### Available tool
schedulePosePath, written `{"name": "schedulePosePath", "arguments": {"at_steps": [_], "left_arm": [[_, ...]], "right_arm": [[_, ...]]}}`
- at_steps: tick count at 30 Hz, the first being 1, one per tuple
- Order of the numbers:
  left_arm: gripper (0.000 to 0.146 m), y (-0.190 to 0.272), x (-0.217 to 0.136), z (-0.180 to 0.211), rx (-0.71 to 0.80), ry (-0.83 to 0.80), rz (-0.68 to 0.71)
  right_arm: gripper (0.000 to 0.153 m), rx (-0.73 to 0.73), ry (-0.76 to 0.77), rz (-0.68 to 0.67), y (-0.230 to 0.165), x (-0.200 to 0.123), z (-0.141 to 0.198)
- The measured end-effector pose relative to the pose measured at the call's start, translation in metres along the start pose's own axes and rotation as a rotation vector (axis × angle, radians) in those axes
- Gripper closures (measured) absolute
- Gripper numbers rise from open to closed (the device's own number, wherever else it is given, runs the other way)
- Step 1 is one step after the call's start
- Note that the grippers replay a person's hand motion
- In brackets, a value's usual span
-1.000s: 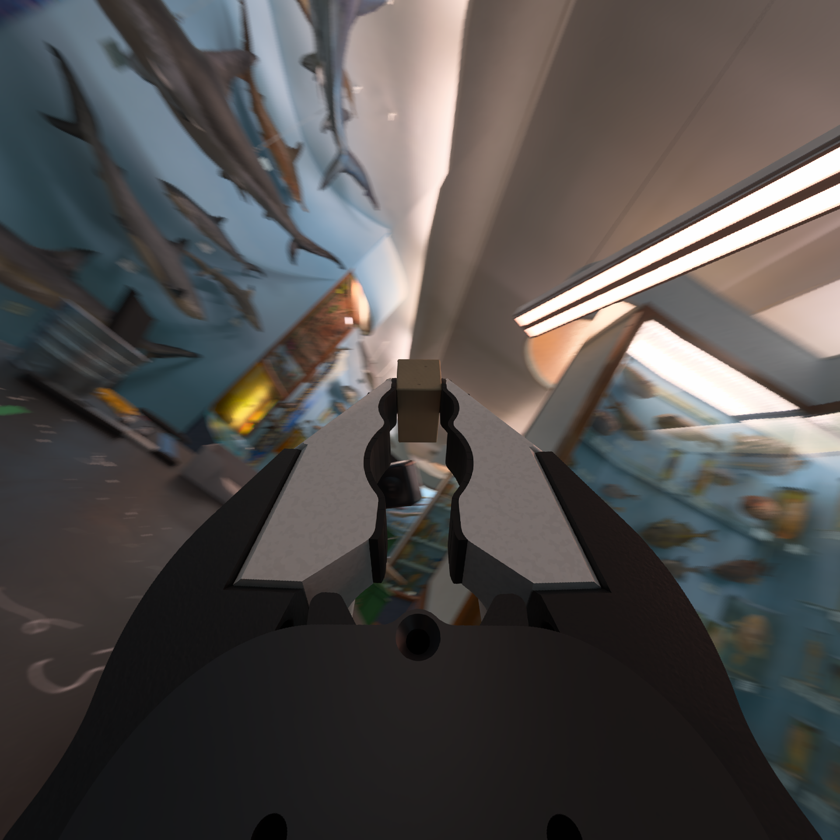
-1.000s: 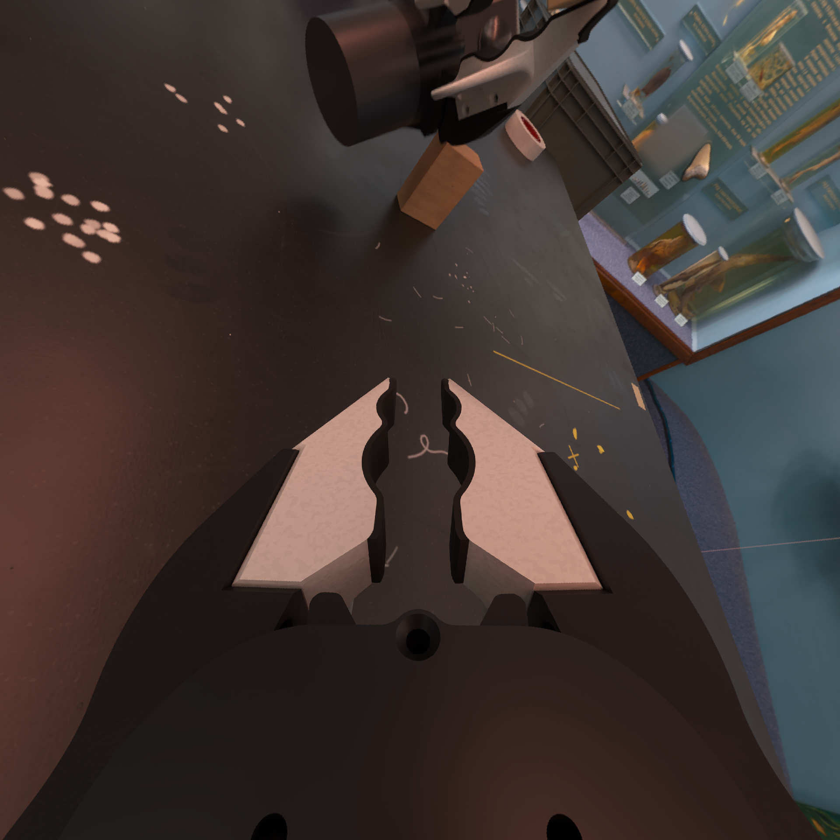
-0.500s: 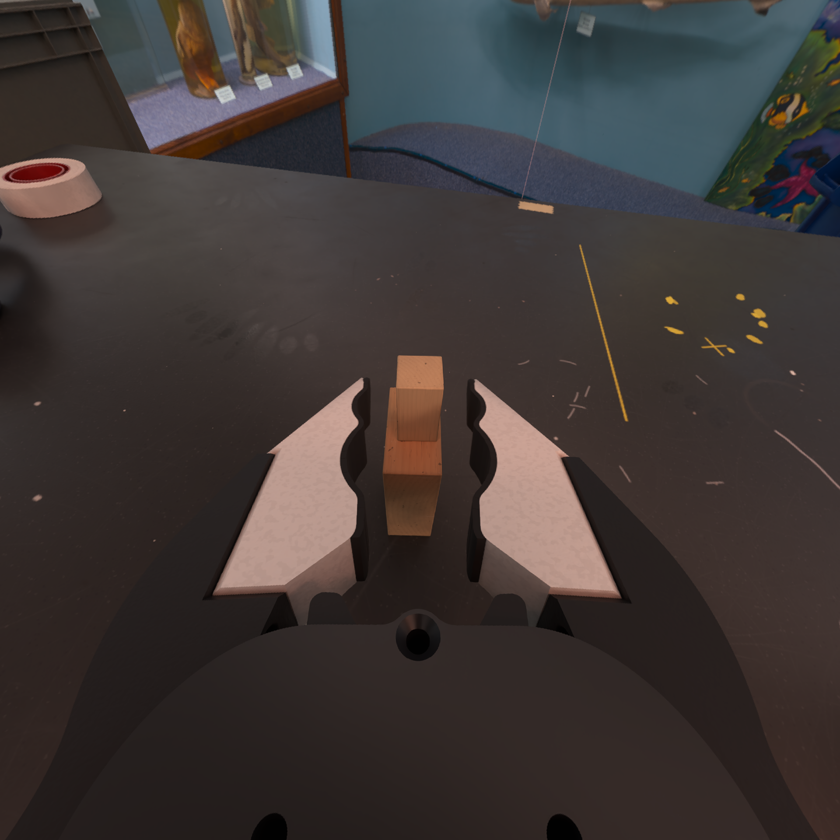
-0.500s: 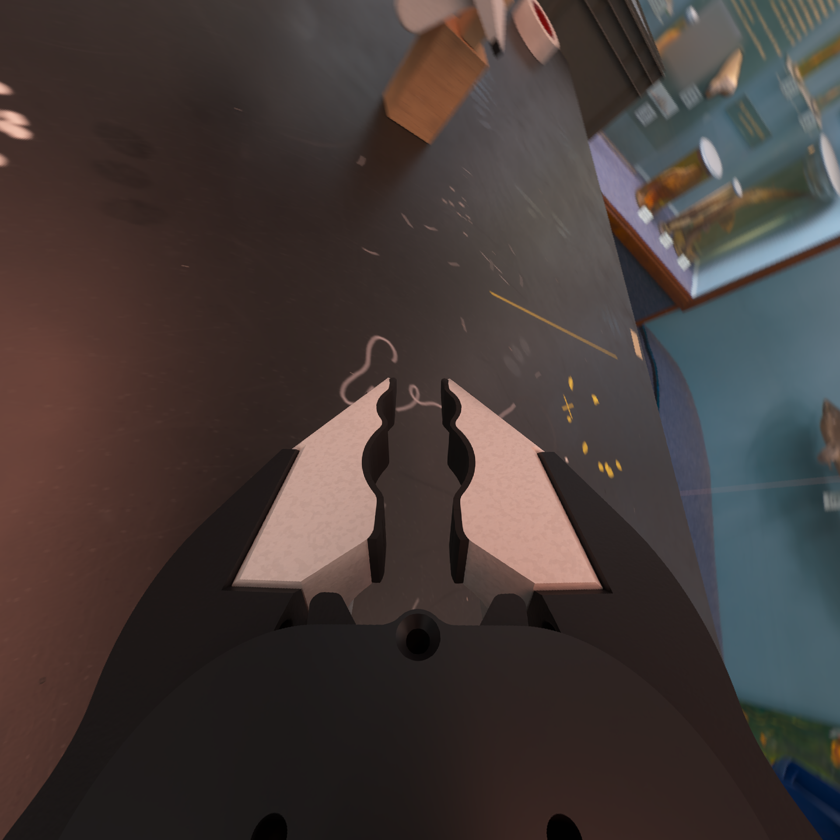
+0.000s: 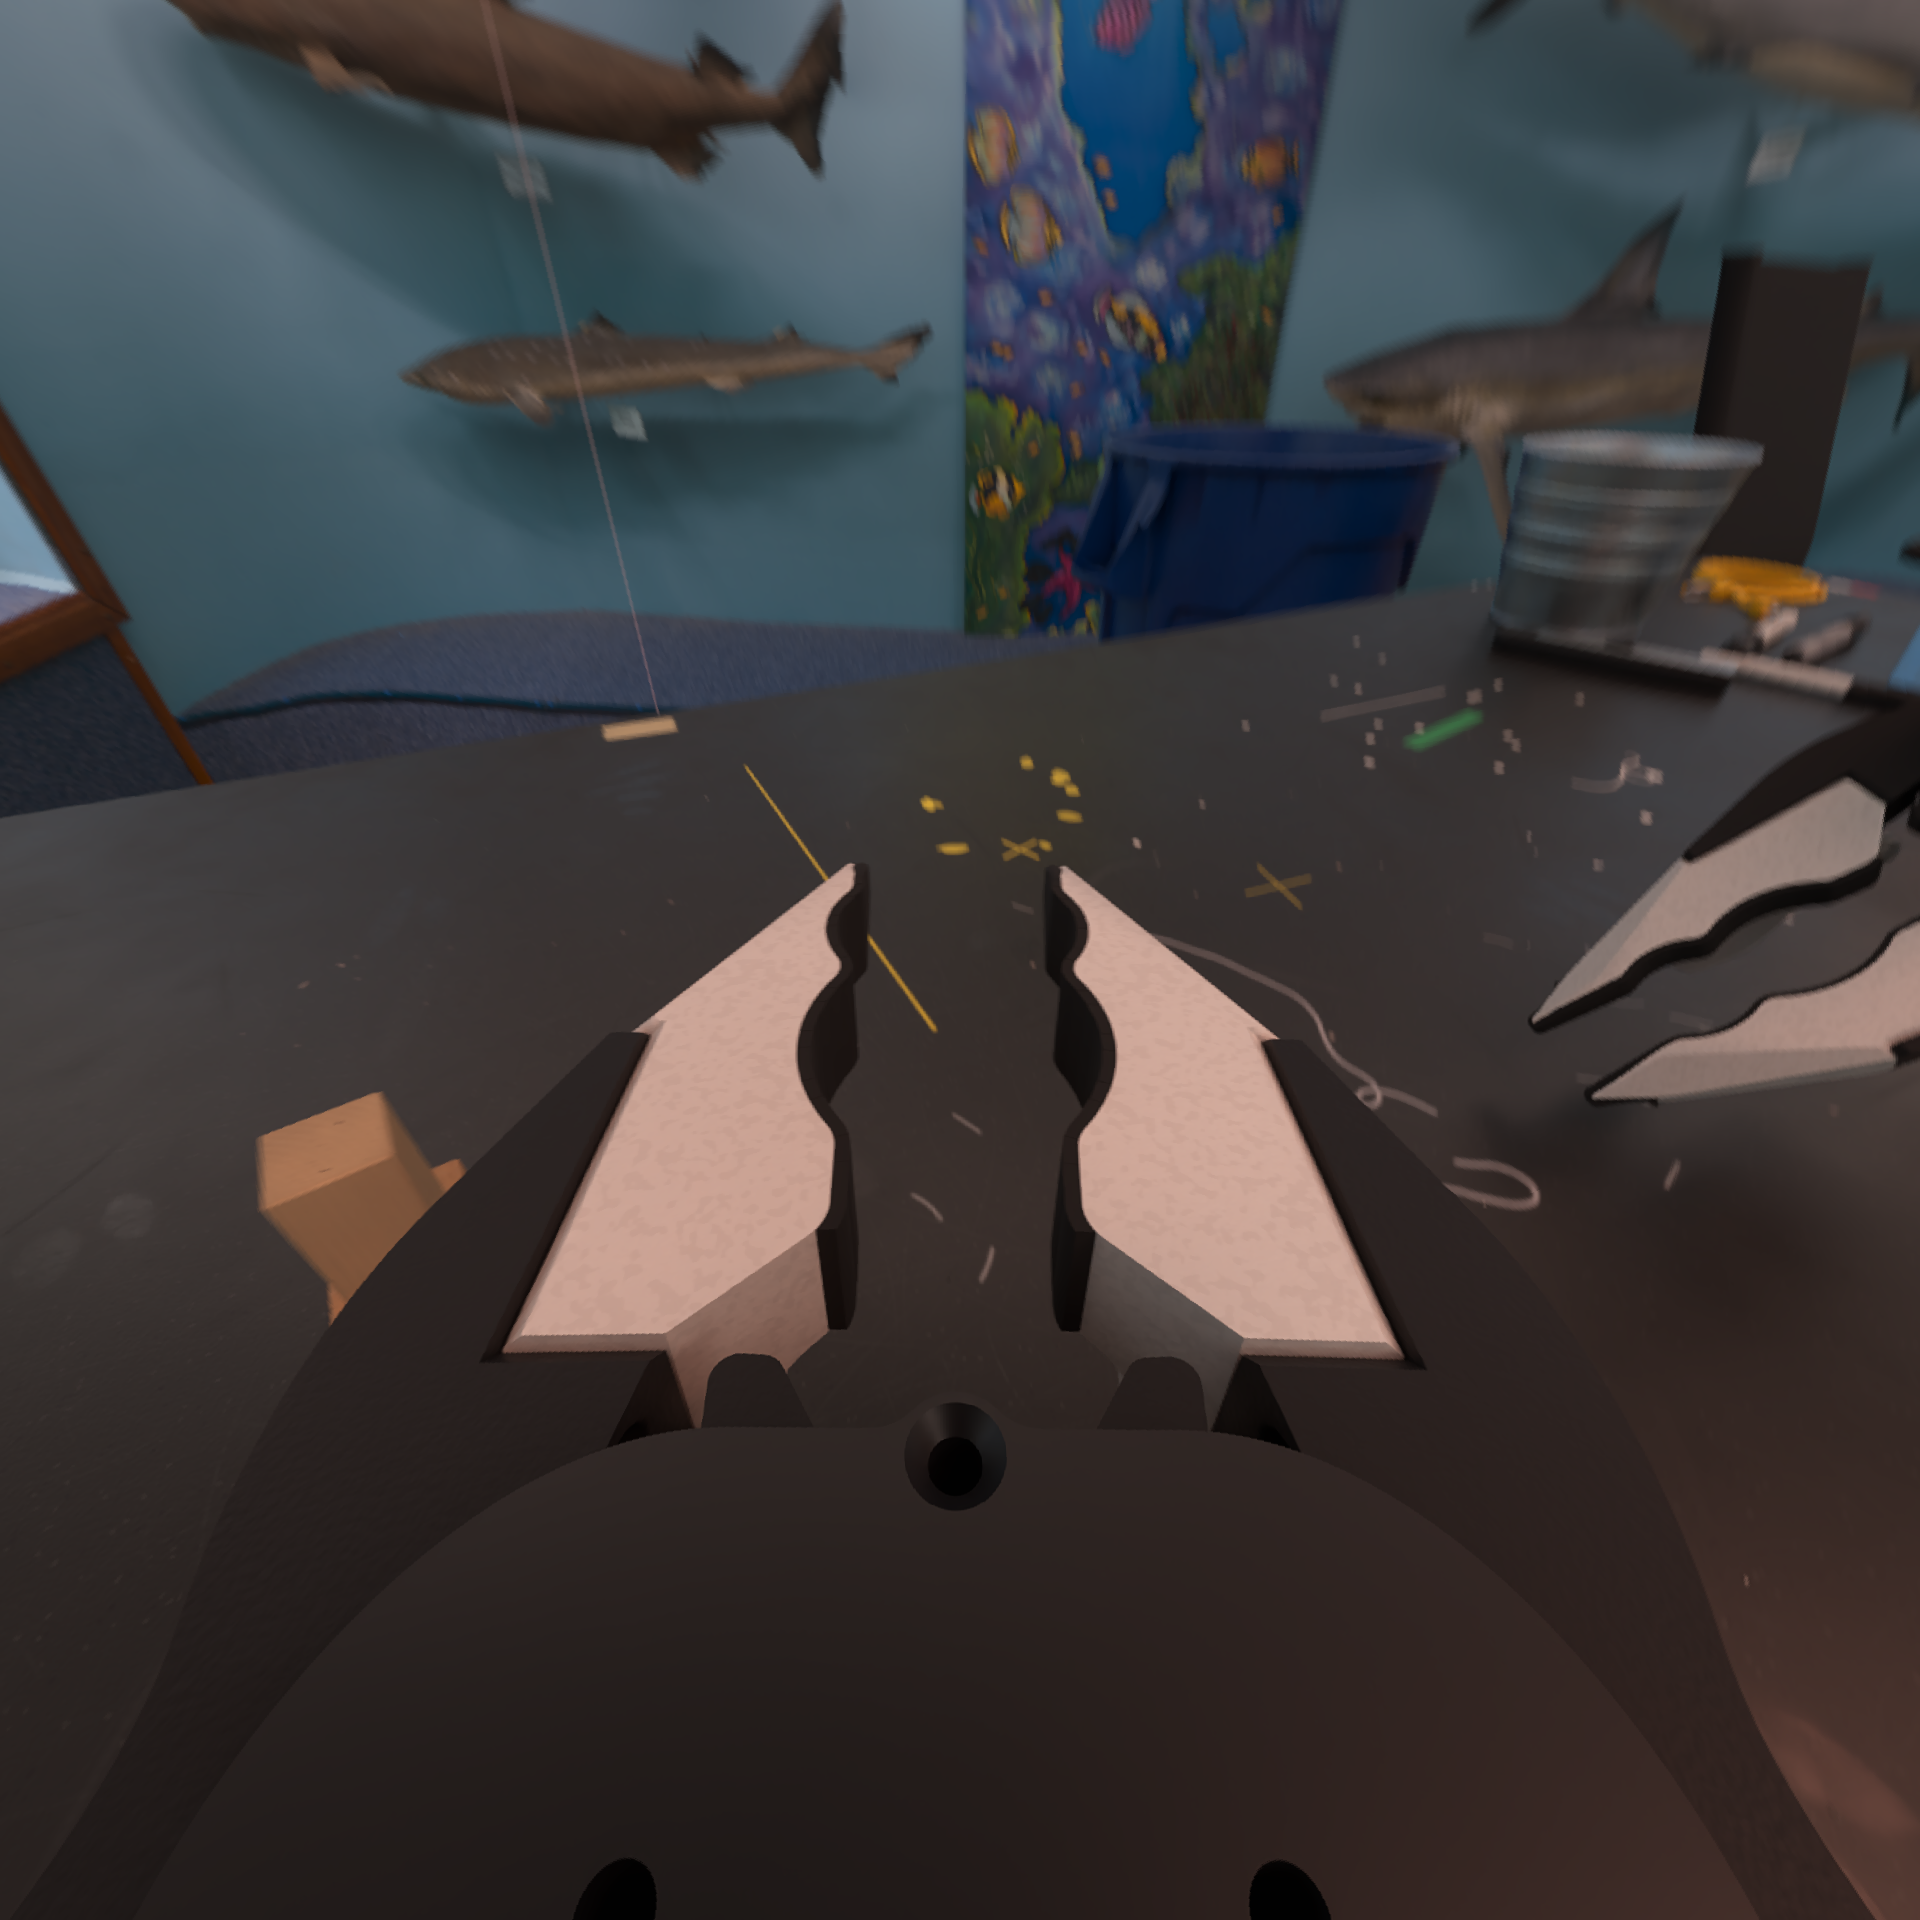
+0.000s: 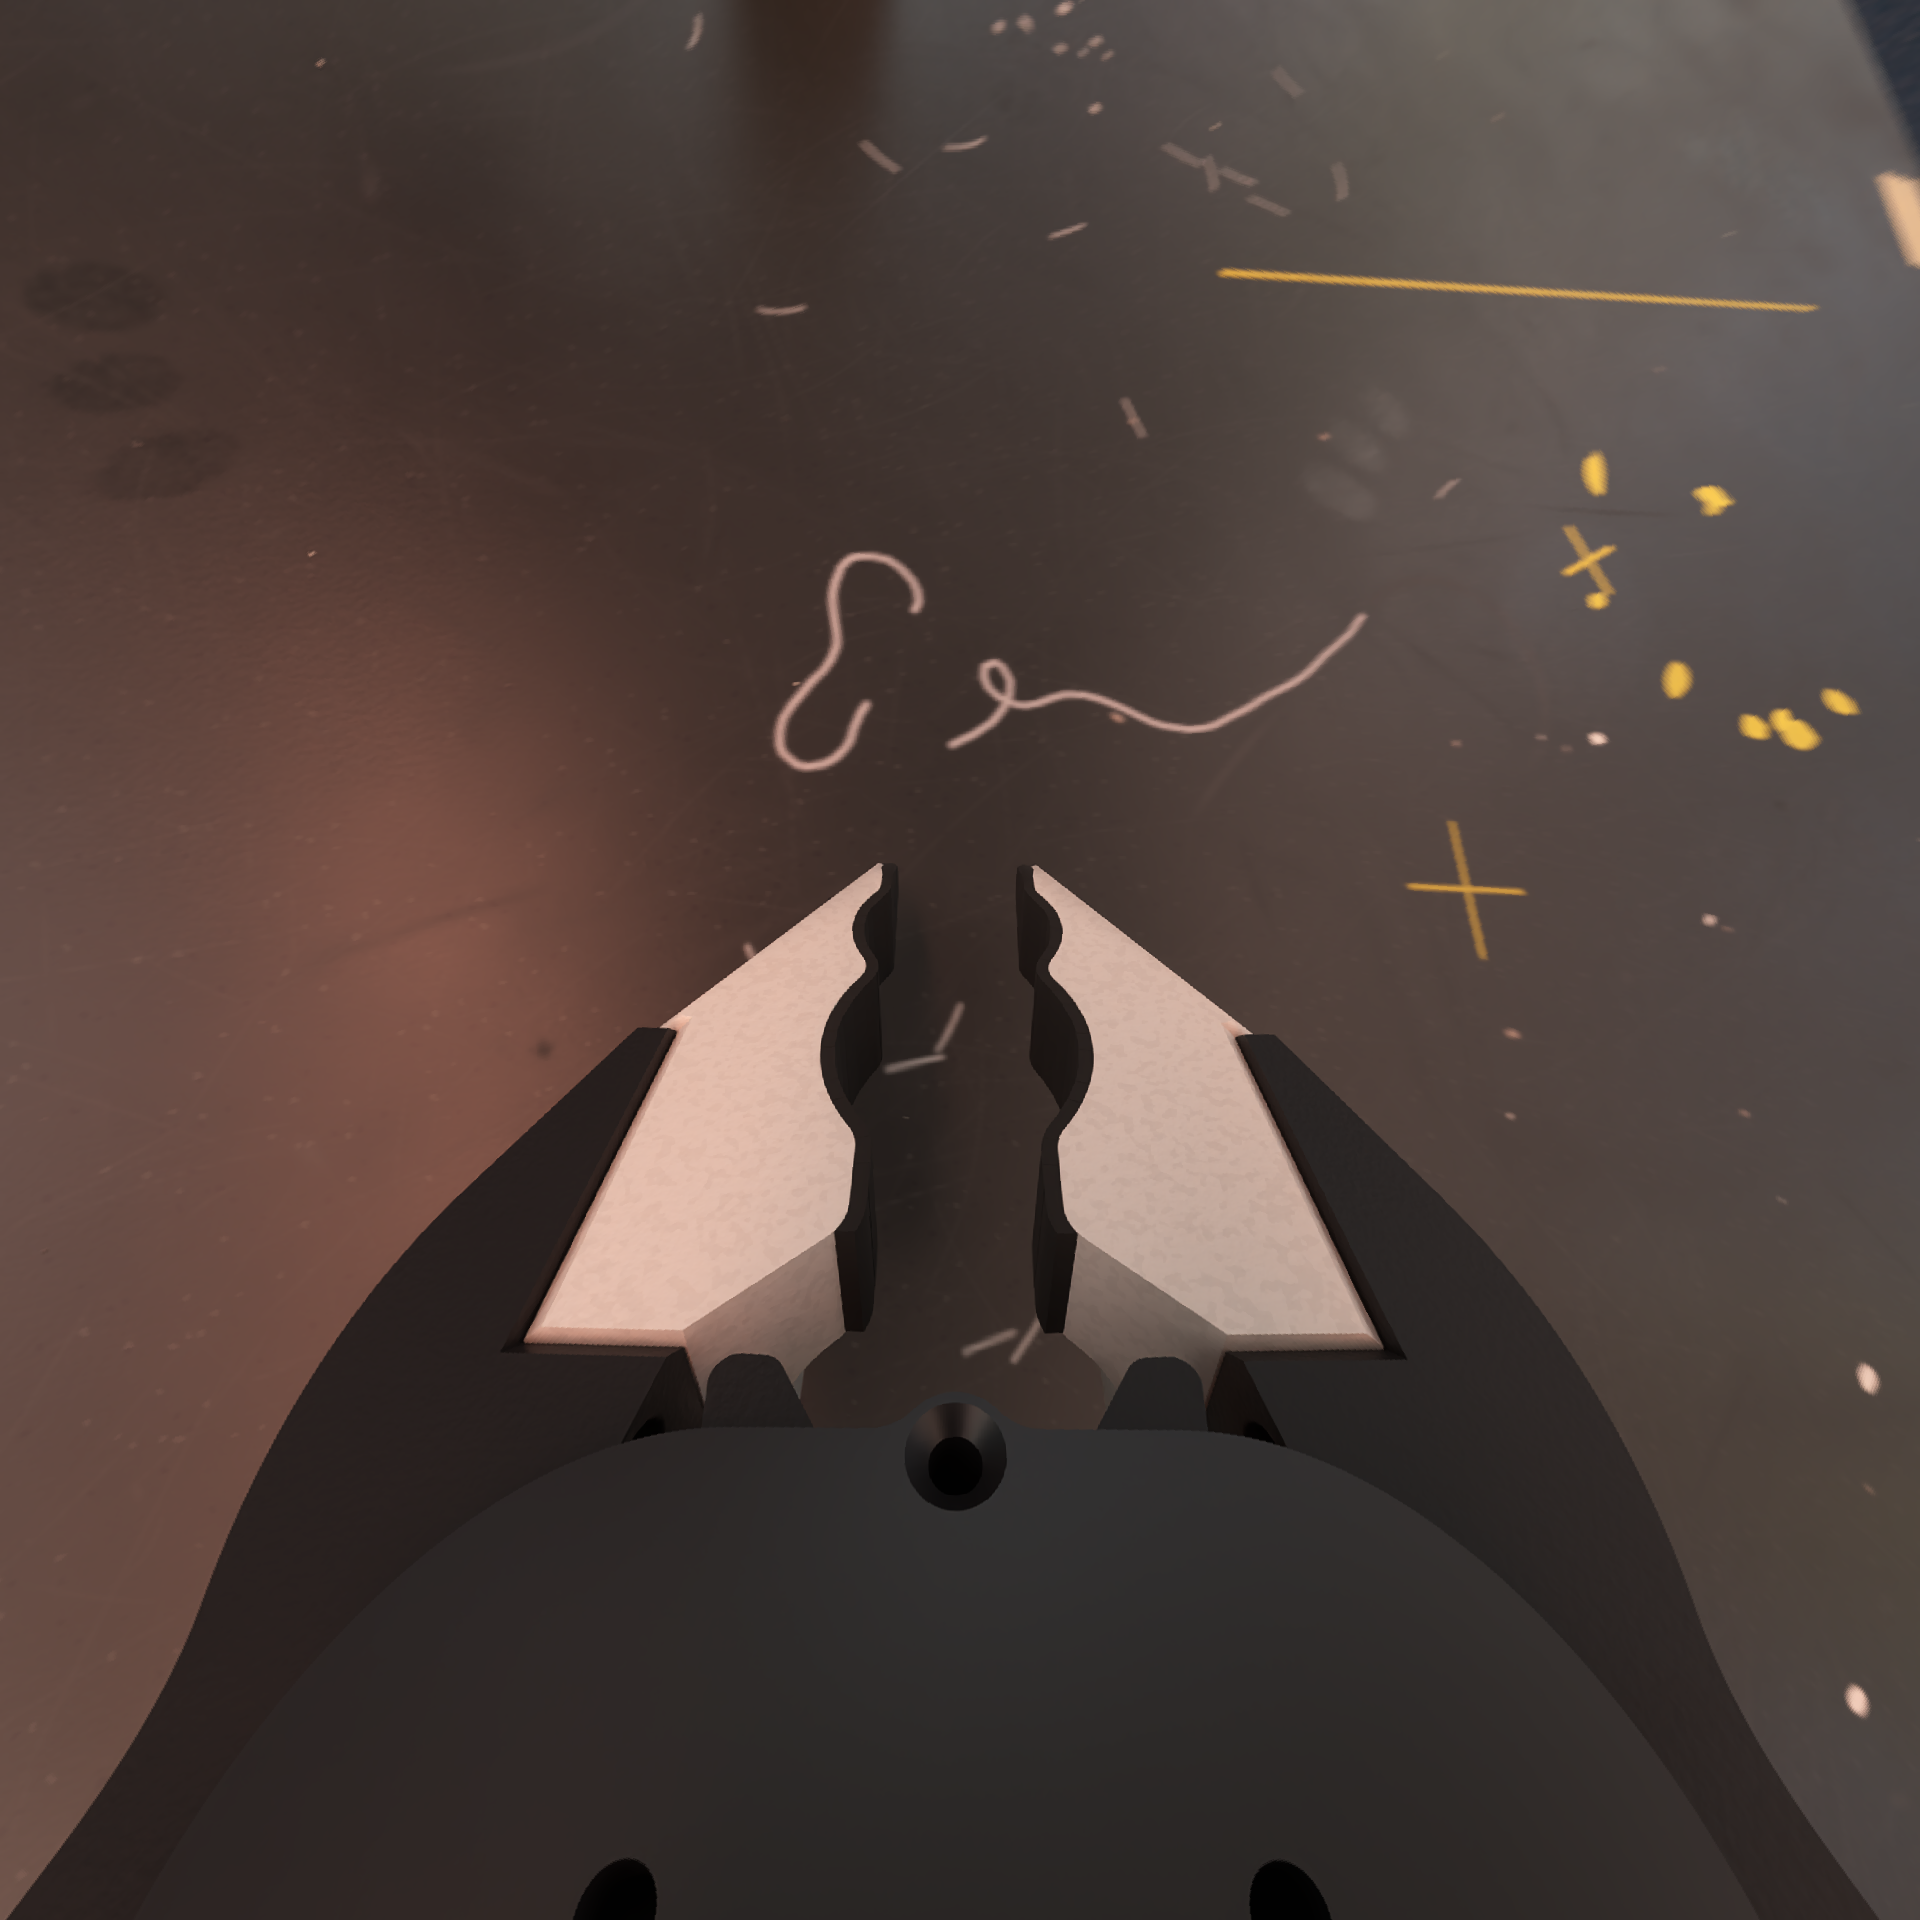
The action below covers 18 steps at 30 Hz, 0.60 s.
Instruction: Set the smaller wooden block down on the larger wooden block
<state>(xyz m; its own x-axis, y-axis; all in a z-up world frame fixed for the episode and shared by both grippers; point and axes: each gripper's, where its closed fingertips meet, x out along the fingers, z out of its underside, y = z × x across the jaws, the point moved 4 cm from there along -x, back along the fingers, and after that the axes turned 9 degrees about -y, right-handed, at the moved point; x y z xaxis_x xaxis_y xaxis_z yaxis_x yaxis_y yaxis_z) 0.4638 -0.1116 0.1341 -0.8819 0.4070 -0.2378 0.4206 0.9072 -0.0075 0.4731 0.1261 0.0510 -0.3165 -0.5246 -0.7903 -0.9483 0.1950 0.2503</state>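
Observation:
A light wooden block [image 5: 332,1174] shows at the lower left of the left wrist view, on the dark table [image 5: 416,935]. A sliver of a second wooden piece [image 5: 449,1174] shows right behind it; my left gripper's body hides the rest, so I cannot tell how they rest together. My left gripper [image 5: 954,883] is open and empty, to the right of the blocks and apart from them. My right gripper [image 6: 956,878] is open and empty, low over the table. It also shows at the right edge of the left wrist view [image 5: 1564,1058]. No block shows in the right wrist view.
A metal bucket [image 5: 1621,530], a yellow tool [image 5: 1756,582] and some pens stand at the table's far right. A blue bin [image 5: 1257,520] stands beyond the far edge. A curl of white string [image 6: 852,665] and yellow marks [image 6: 1465,888] lie on the table.
My left gripper opened and let go of the small block over the larger one, then swung right; the blocks now lie at its lower left. My right gripper turned and lost sight of the blocks.

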Motion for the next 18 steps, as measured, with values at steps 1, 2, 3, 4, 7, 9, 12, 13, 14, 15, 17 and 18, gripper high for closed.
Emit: {"name": "schedulePosePath", "arguments": {"at_steps": [1,2,3,4,7,9,12,13,14,15,17,18], "left_arm": [[0.119,0.003,0.003,0.003,0.021,-0.036,0.007],[0.121,0.006,0.006,0.005,0.044,-0.056,0.003],[0.124,0.008,0.007,0.006,0.068,-0.066,0.002],[0.129,0.011,0.008,0.007,0.087,-0.071,0.01],[0.146,0.02,0.012,0.012,0.086,-0.104,0.079],[0.146,0.022,0.014,0.014,0.047,-0.131,0.123],[0.146,0.021,0.015,0.016,-0.02,-0.136,0.162],[0.146,0.021,0.015,0.016,-0.04,-0.136,0.178],[0.146,0.02,0.016,0.017,-0.059,-0.137,0.19],[0.146,0.02,0.016,0.017,-0.076,-0.14,0.197],[0.146,0.019,0.018,0.02,-0.103,-0.156,0.207],[0.146,0.019,0.019,0.021,-0.114,-0.166,0.207]], "right_arm": [[0.13,-0.005,-0.01,-0.019,-0.003,0.003,0.0],[0.13,-0.008,-0.014,-0.039,-0.007,0.004,0.0],[0.13,-0.01,-0.016,-0.064,-0.01,0.006,0.0],[0.13,-0.01,-0.019,-0.085,-0.013,0.007,-0.001],[0.131,0.001,-0.017,-0.115,-0.016,0.008,-0.001],[0.131,0.024,-0.016,-0.131,-0.016,0.007,-0.002],[0.132,0.04,0.007,-0.157,-0.017,0.004,-0.004],[0.132,0.044,0.017,-0.175,-0.019,0.004,-0.006],[0.132,0.047,0.026,-0.199,-0.022,0.003,-0.007],[0.132,0.052,0.029,-0.226,-0.024,0.003,-0.007],[0.131,0.062,0.02,-0.255,-0.027,0.004,-0.007],[0.131,0.065,0.014,-0.259,-0.028,0.005,-0.007]]}}
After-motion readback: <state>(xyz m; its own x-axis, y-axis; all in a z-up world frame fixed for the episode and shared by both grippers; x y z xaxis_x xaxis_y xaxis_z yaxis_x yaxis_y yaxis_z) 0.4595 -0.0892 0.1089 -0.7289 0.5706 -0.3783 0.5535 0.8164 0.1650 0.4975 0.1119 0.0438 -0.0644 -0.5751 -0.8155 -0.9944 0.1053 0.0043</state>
